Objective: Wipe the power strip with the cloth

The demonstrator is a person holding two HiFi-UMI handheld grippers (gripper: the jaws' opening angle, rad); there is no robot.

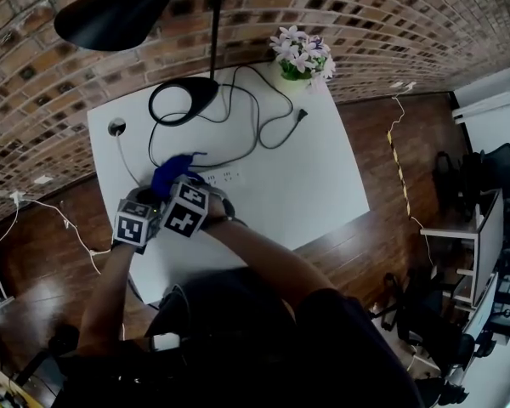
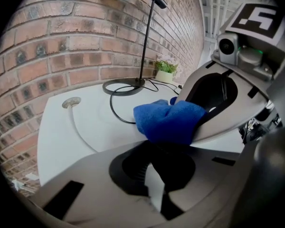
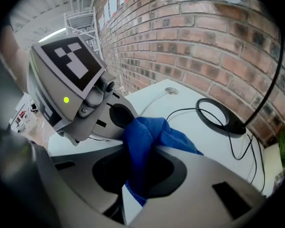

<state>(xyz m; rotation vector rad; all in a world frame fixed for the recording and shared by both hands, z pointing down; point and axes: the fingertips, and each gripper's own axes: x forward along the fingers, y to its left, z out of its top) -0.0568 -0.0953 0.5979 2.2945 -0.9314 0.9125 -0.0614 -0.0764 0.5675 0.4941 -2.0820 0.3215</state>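
Pinching the crumpled blue cloth (image 3: 147,137), the right tongs (image 3: 135,172) should sweep it flat along the white plastic power strip (image 1: 229,178) mid-worktop (image 1: 314,194); the left tongs (image 2: 156,175) are pressed together.

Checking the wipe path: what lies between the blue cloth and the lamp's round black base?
Between blue cloth and round black lamp base: a loop of thin black cable on the white table, plain in the left gripper view.

Soft even light, heavy fisheye warping, dark vignetted corners.
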